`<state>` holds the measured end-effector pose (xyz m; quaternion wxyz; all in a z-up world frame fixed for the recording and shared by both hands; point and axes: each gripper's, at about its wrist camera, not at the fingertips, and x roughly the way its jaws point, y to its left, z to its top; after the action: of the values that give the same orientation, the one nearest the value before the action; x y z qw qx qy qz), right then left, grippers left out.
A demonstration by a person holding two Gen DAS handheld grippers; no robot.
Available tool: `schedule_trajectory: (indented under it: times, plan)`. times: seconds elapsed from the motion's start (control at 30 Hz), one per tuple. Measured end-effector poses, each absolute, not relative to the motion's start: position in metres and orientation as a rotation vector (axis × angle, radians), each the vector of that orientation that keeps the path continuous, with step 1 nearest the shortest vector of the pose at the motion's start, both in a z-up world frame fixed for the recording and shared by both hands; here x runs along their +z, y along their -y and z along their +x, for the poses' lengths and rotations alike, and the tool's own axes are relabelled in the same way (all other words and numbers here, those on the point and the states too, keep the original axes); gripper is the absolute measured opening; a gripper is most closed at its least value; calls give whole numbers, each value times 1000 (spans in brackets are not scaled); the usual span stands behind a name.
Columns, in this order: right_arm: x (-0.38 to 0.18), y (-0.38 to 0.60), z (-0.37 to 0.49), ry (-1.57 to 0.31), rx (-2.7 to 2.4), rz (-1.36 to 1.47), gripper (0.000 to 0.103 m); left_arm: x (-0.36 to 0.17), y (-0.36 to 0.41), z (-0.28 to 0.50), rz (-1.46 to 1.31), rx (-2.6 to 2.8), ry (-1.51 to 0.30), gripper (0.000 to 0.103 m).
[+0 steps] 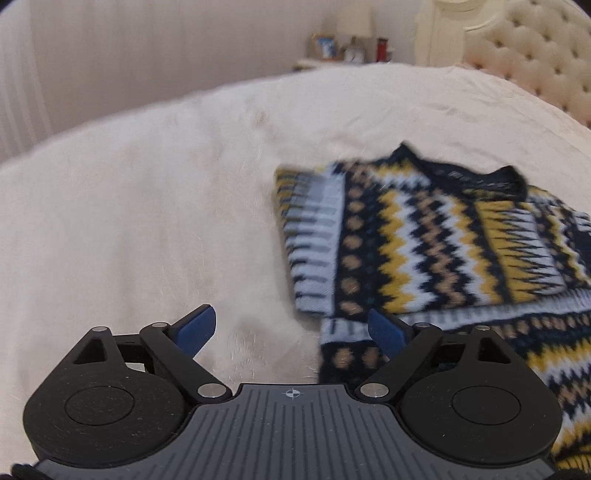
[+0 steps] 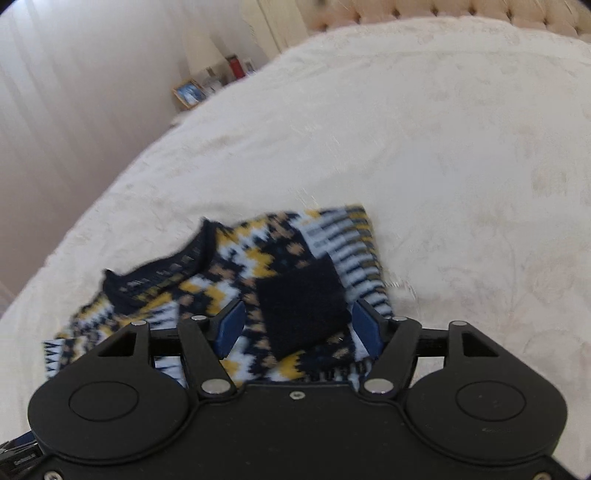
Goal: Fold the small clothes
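A small knitted sweater (image 1: 424, 236) with navy, yellow, white and tan zigzags lies partly folded on the cream bedspread (image 1: 147, 206), its navy collar toward the headboard. My left gripper (image 1: 291, 330) is open and empty, just above the bed at the sweater's left edge. In the right wrist view the sweater (image 2: 280, 258) lies under my right gripper (image 2: 299, 328), which is open with its blue pads on either side of a navy cuff (image 2: 303, 302) folded over the body. The sweater's near part is hidden by the gripper bodies.
A tufted cream headboard (image 1: 535, 62) stands at the far end of the bed. A nightstand with a lamp (image 1: 354, 26), a picture frame (image 2: 189, 92) and a red bottle (image 1: 382, 48) stands by the curtained wall (image 1: 110, 55).
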<state>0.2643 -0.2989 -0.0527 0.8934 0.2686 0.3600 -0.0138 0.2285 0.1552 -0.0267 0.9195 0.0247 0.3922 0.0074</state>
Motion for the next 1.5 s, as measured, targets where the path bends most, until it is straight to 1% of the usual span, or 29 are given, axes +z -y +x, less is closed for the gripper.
schedule_trajectory:
  times: [0.1, 0.17, 0.3, 0.43, 0.47, 0.7, 0.8, 0.9, 0.97, 1.1, 1.23, 1.5]
  plan:
    - [-30, 298, 249, -706, 27, 526, 69, 0, -142, 207, 100, 5, -745, 90]
    - [-18, 297, 234, -683, 61, 502, 73, 18, -137, 190, 110, -17, -711, 90]
    - [7, 301, 196, -627, 132, 530, 75, 45, -132, 155, 92, -70, -669, 90]
    - [26, 305, 158, -585, 182, 518, 92, 59, -125, 127, 62, -112, -686, 90]
    - [29, 305, 148, -584, 198, 503, 94, 60, -125, 121, 54, -119, -695, 90]
    - [34, 319, 101, -650, 130, 445, 94, 62, -120, 79, 55, -107, -721, 90]
    - [29, 331, 94, -716, 114, 463, 94, 53, -115, 71, 62, -143, -789, 90]
    - [15, 343, 98, -838, 167, 516, 93, 38, -108, 66, 74, -158, -865, 90]
    - [6, 345, 103, -908, 187, 525, 88, 25, -106, 67, 75, -165, -928, 90]
    - [-10, 342, 109, -1009, 223, 507, 86, 2, -107, 65, 62, -157, -1019, 90]
    - [-23, 323, 120, -1121, 310, 389, 85, -15, -108, 63, 86, -146, -1101, 84]
    - [-62, 296, 141, -1404, 461, 255, 84, -41, -116, 78, 61, -168, -1285, 84]
